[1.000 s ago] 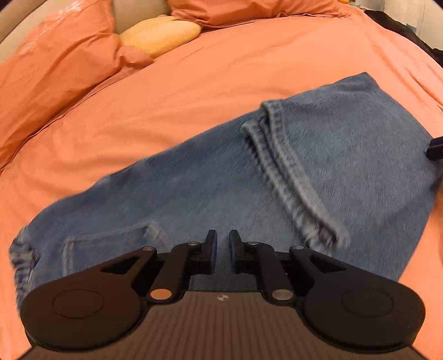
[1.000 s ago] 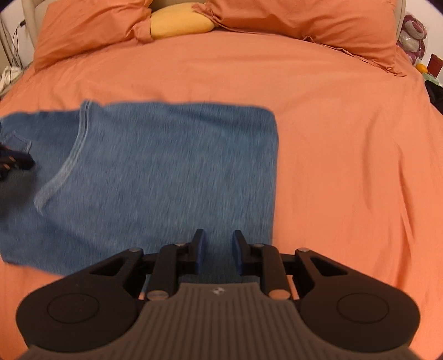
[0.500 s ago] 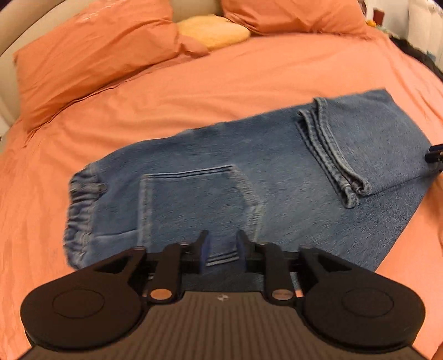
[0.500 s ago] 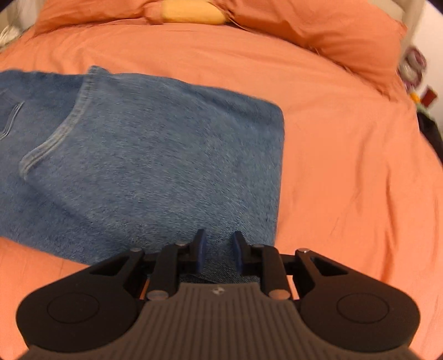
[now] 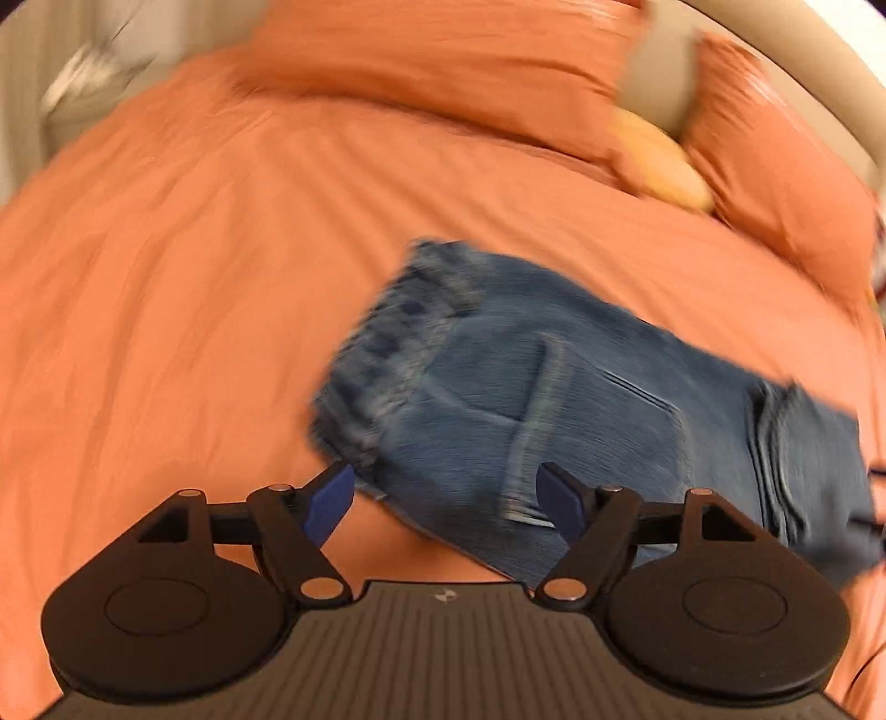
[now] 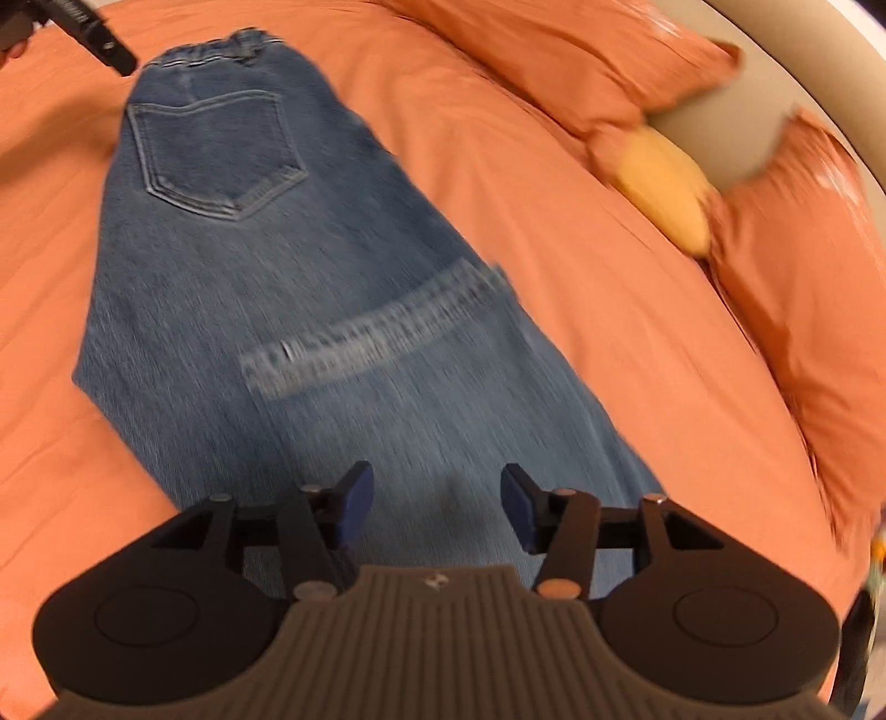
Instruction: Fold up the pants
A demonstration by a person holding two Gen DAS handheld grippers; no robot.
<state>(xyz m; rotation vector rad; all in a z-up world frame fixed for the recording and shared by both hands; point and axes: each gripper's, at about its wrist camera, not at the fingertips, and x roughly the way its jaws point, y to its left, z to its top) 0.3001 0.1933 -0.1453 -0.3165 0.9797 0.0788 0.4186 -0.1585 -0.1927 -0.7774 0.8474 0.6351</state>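
Blue denim pants [image 5: 554, 410] lie folded on the orange bedspread, legs doubled back so the hem [image 6: 376, 332] lies across the middle. The waistband [image 5: 410, 327] faces my left gripper; the back pocket [image 6: 216, 155] faces up. My left gripper [image 5: 446, 501] is open and empty, hovering over the near waistband corner. My right gripper [image 6: 434, 512] is open and empty above the folded end of the pants [image 6: 310, 288]. The left gripper's tip [image 6: 99, 41] shows at the top left of the right wrist view, beside the waistband. Both views are motion-blurred.
Orange pillows [image 5: 459, 72] [image 6: 797, 288] and a yellow cushion [image 6: 670, 191] lie at the head of the bed against a beige headboard [image 6: 725, 116]. Orange bedspread [image 5: 166, 310] surrounds the pants on all sides.
Both grippers have opened from nearly shut. Both swung outward to opposite ends of the pants, the left to the waistband end and the right to the folded end.
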